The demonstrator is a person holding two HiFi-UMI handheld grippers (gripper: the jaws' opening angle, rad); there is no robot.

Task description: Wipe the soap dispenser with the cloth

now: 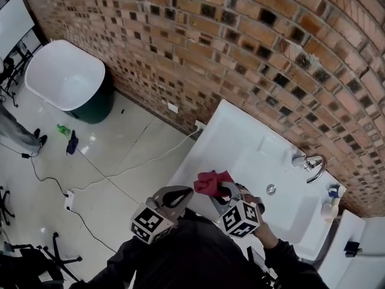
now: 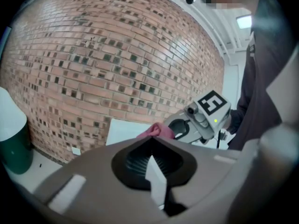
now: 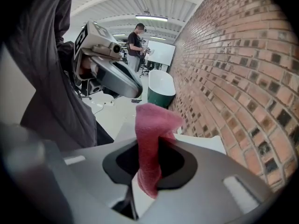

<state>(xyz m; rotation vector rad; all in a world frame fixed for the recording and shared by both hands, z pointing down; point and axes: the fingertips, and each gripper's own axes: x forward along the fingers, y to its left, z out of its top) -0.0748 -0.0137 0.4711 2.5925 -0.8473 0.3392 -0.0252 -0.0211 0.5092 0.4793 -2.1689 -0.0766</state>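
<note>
My right gripper (image 1: 221, 188) is shut on a red cloth (image 1: 212, 182), which bunches up above the jaws over the near left part of the white sink (image 1: 240, 143). In the right gripper view the cloth (image 3: 152, 139) hangs out between the closed jaws. My left gripper (image 1: 185, 191) is shut with nothing in it, just left of the right one; its closed tips (image 2: 150, 142) point toward the cloth (image 2: 157, 130). A small white bottle with a blue top (image 1: 332, 198), seemingly the soap dispenser, stands at the sink's right rim, well away from both grippers.
A chrome faucet (image 1: 310, 165) and a drain (image 1: 271, 189) are on the sink. The brick wall (image 1: 252, 47) runs behind it. A green bin with a white lid (image 1: 69, 80) stands at the left on the tiled floor, with cables (image 1: 90, 161). A person (image 3: 137, 40) stands far off.
</note>
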